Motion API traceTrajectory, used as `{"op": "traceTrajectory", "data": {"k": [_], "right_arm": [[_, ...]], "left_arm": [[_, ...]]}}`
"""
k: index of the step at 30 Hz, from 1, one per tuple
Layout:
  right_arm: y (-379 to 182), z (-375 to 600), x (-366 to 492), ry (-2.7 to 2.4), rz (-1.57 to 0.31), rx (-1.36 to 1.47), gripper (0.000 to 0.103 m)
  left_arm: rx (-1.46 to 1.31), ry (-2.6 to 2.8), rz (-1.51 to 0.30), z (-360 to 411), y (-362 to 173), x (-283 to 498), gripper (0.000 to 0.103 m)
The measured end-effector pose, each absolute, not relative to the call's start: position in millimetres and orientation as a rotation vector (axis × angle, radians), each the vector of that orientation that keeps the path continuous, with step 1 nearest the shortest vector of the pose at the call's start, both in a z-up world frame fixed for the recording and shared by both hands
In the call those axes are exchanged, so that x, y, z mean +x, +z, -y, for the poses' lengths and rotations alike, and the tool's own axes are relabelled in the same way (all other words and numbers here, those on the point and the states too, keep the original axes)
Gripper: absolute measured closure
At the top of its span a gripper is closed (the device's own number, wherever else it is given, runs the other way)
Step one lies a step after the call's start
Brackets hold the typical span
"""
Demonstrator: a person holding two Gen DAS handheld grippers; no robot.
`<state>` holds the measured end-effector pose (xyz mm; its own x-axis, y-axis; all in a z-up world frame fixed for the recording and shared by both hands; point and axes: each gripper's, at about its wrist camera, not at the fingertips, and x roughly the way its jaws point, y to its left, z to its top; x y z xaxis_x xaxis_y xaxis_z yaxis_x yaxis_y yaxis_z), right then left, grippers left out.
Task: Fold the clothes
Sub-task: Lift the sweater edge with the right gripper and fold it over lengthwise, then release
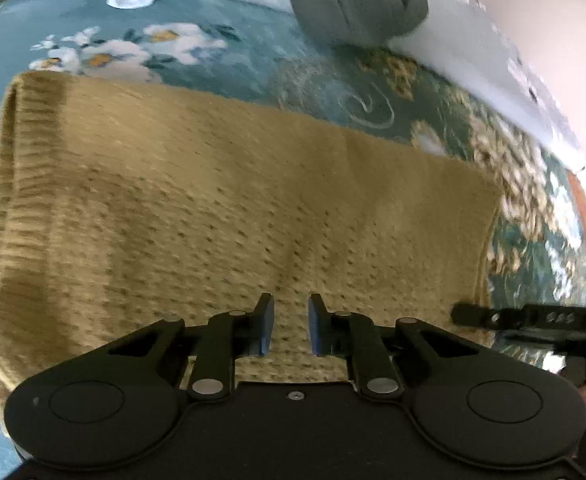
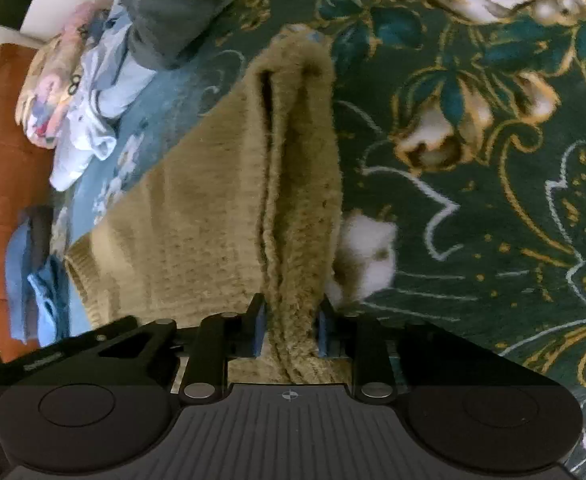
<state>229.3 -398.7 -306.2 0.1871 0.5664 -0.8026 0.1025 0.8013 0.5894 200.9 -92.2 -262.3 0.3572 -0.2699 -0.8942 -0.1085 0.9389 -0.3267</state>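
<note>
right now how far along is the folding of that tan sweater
Partly done: the tan sweater lies in a flat rectangle on the floral bedspread. In hand: the right gripper pinches its doubled edge; the left gripper hovers open above it. Left: the crumpled grey garment and the unfolded pile.

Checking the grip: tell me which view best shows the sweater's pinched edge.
The right wrist view: the right gripper clamps the sweater's doubled edge between its pads. The left wrist view shows only its flat top under the open left gripper.

Grey garment (image 1: pixel 357 4) cut off by top edge, blurred; sweater (image 1: pixel 213 220) near hem hidden behind left gripper (image 1: pixel 291 330).
</note>
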Motion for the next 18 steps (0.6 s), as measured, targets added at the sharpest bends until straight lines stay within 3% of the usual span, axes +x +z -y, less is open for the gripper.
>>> {"op": "traceTrajectory", "data": {"k": [4, 10, 13, 18], "right_arm": [[-293, 395, 229, 0.382, -1.352, 0.603, 0.084], [-272, 387, 234, 0.413, -1.348, 0.573, 0.085], [-260, 378, 237, 0.434, -1.341, 0.548, 0.085], [-232, 353, 238, 0.468, -1.324, 0.473, 0.086]], "left_arm": [[-0.309, -0.073, -1.247, 102, -274, 207, 0.088], [-0.367, -0.023, -1.197, 86, -242, 195, 0.088], [-0.395, 0.002, -1.171, 77, -226, 189, 0.077], [-0.394, 0.055, -1.138, 49, -203, 165, 0.075]]}}
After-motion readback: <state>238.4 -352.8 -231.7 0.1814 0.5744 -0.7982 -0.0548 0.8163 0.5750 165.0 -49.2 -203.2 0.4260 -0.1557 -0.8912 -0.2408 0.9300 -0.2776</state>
